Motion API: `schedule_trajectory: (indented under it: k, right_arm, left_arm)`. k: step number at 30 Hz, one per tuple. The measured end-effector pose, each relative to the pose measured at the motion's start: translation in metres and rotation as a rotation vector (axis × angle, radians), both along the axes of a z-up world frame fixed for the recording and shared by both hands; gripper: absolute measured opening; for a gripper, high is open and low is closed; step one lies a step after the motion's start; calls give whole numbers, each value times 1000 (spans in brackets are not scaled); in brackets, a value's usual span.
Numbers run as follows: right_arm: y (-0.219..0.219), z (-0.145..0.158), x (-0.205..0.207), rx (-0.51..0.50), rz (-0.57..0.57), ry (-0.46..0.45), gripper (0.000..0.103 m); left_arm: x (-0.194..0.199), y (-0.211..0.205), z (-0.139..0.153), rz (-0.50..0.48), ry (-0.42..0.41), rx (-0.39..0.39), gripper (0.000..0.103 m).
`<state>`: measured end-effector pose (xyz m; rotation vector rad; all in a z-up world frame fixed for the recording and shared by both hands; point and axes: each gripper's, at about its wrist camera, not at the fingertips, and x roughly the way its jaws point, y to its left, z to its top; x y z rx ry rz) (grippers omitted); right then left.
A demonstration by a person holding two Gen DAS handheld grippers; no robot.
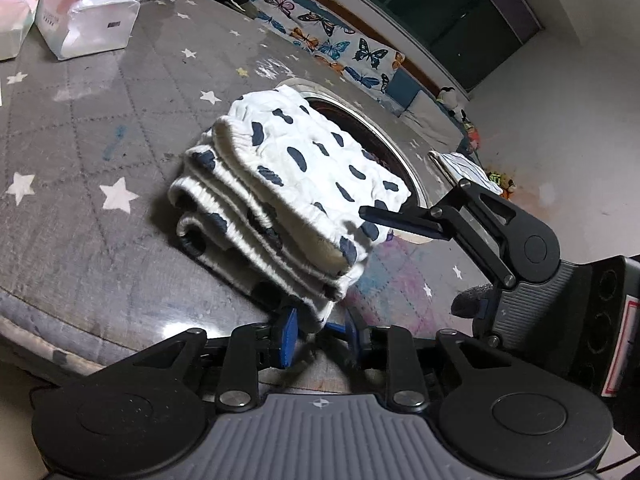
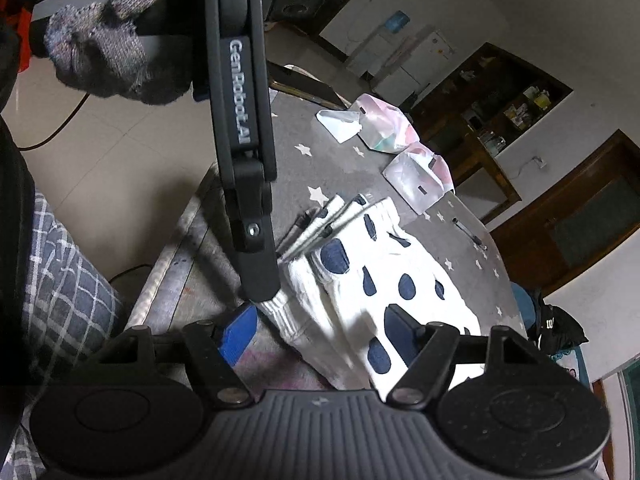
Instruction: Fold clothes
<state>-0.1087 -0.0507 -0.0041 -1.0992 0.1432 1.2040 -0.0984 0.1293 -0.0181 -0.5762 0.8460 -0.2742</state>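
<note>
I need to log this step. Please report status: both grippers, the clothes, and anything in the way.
Left gripper shut on folded spotted garment, near edge. Right gripper open, one finger on top of it. Tissue packs far side of table, clear of work.

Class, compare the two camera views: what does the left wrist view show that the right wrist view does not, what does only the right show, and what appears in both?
Only the left wrist view shows the butterfly-patterned cloth and the dark round opening behind the garment. Only the right wrist view shows the knitted grey glove, the blue checked fabric and the dark wooden cabinet. Both show the folded white garment with navy spots, the grey star-printed table cover and two torn white tissue packs.
</note>
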Motion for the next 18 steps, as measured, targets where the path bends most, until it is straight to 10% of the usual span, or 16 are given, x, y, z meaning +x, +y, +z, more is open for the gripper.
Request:
schedule_trajectory:
  k: [10,18]
  right_arm:
    - [9,-7,-4,15,10,-79,70]
    - [25,4,12,85,-79,-6,33]
  left_arm:
    - [10,9,27,-10,-88,-14,4]
    - [0,22,35,-9,-103,-42,15]
